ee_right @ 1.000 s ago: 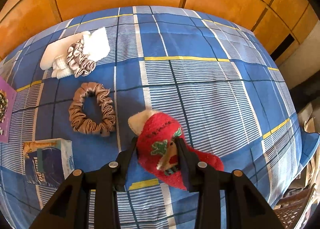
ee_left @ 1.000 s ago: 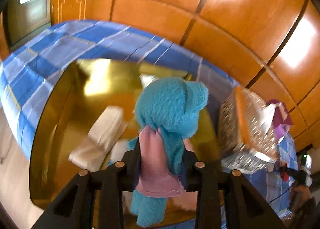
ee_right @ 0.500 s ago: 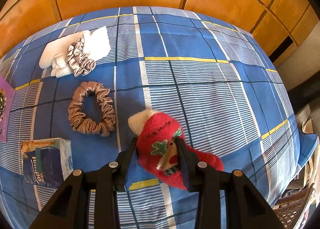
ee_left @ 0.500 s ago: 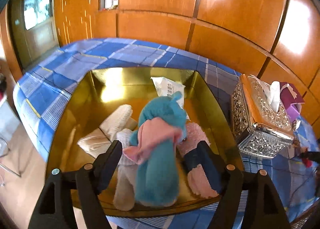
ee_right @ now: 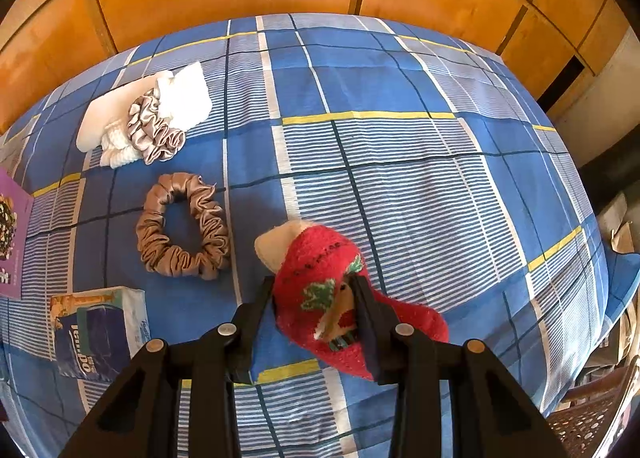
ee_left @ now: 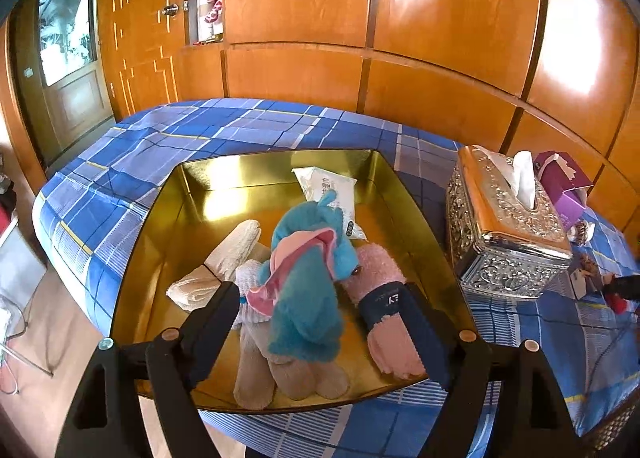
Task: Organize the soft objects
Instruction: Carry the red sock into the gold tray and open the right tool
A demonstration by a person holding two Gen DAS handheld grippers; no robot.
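Note:
In the left wrist view, a gold tray (ee_left: 188,197) on the blue plaid cloth holds a teal and pink fuzzy sock (ee_left: 310,278), a pink sock (ee_left: 384,310), beige socks (ee_left: 224,270) and a white packet (ee_left: 328,193). My left gripper (ee_left: 320,318) is open above the tray, its fingers either side of the teal sock. In the right wrist view, my right gripper (ee_right: 314,298) is shut on a red Christmas sock (ee_right: 320,282) just above the cloth. A brown scrunchie (ee_right: 182,227) lies to its left. A grey scrunchie (ee_right: 154,129) rests on white cloths (ee_right: 180,101).
A silver tissue box (ee_left: 504,225) and a purple box (ee_left: 564,185) stand right of the tray. A blue tissue pack (ee_right: 98,332) and a purple card (ee_right: 12,234) lie at the left of the right wrist view. Wooden panels back the table.
My left gripper opened and let go of the teal sock, which now lies in the tray; it also pulled back. My right gripper has kept still, holding the red sock.

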